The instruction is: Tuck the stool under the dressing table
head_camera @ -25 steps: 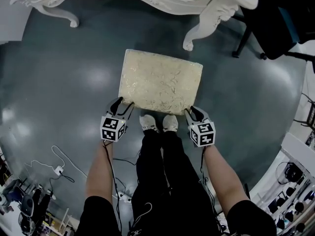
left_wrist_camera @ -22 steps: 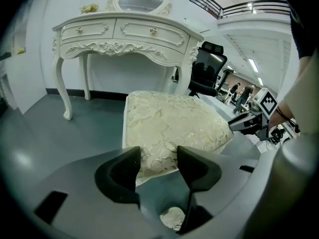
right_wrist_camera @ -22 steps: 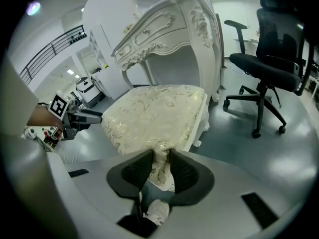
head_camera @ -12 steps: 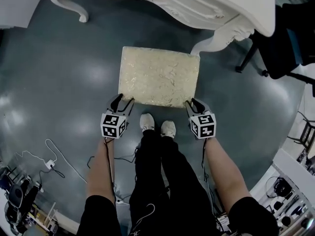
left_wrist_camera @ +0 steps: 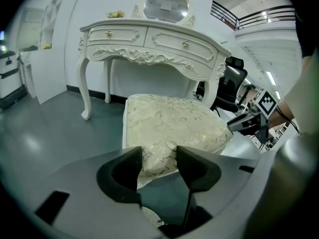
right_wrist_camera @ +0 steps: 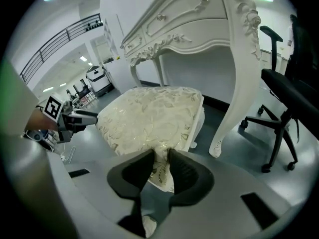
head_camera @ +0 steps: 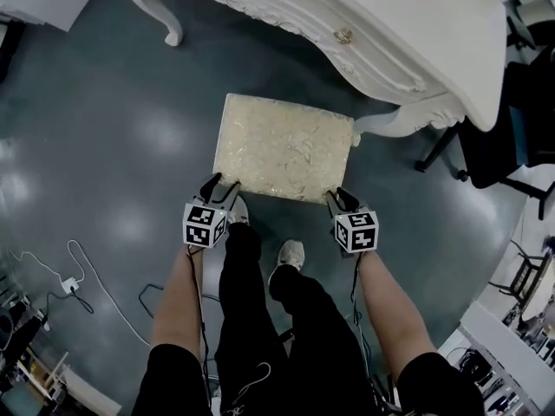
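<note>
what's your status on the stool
Left claw clamped on stool corner, right claw closing on the other. Stool not yet under dressing table. Table leg close beside its right edge.

I see the stool point(head_camera: 284, 147), a rectangular seat with a cream, gold-patterned cushion, upright on the grey floor point(head_camera: 104, 128) and slightly skewed. Beyond it stands the table point(head_camera: 390, 24), white and carved, with curved legs and gold-knobbed drawers. The stool's far right corner is just beside a front leg point(head_camera: 395, 124); most of the seat lies outside the table
</note>
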Demonstrator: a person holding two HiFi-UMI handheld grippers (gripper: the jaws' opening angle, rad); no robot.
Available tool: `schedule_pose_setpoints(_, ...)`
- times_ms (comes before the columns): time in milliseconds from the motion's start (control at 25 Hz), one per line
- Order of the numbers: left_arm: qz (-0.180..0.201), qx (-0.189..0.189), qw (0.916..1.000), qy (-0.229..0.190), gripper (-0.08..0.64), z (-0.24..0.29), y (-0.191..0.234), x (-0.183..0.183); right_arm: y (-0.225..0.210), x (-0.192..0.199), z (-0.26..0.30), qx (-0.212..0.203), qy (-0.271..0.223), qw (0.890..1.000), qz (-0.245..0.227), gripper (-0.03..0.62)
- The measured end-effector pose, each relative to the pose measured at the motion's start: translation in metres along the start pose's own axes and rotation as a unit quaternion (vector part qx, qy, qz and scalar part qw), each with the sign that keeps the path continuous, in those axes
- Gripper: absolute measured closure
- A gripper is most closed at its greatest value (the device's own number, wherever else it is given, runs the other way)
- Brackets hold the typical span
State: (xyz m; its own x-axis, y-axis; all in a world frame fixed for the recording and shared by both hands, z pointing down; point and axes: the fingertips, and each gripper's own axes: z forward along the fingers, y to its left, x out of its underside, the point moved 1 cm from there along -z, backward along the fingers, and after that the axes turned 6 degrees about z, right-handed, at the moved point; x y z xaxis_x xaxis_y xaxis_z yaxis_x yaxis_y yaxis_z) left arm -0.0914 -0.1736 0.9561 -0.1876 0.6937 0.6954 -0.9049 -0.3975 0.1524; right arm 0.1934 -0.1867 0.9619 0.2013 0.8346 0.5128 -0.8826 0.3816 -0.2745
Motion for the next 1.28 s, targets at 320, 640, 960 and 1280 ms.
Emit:
schedule_pose_setpoints(320, 0.017, 0.011, 0.9998, 0.001, 0.327, 0.008, 0.078, -0.038, 0.041, -0.050, 0.035, 0.013, 0.008, 1.000, 0.026, 0.479)
schedule_pose_setpoints(640, 0.047, 0.051, 0.9976, 0.007, 0.333, 0.027, 0.155, -0.080, 0.074, -0.104, 0.076, 0.055, 0.008, 0.996, 0.063, 0.480)
schedule_pose_setpoints(960, 0.075, 0.090, 0.9931, 0.008, 0.339, 0.062, 0.233, -0.135, 0.093, -0.169, 0.119, 0.103, -0.022, 0.988, 0.111, 0.483)
schedule_pose_setpoints(1280, 0.111, 0.089, 0.9898, -0.001, 0.337, 0.110, 0.301, -0.198, 0.100, -0.238, 0.166, 0.125, -0.069, 0.982, 0.124, 0.479)
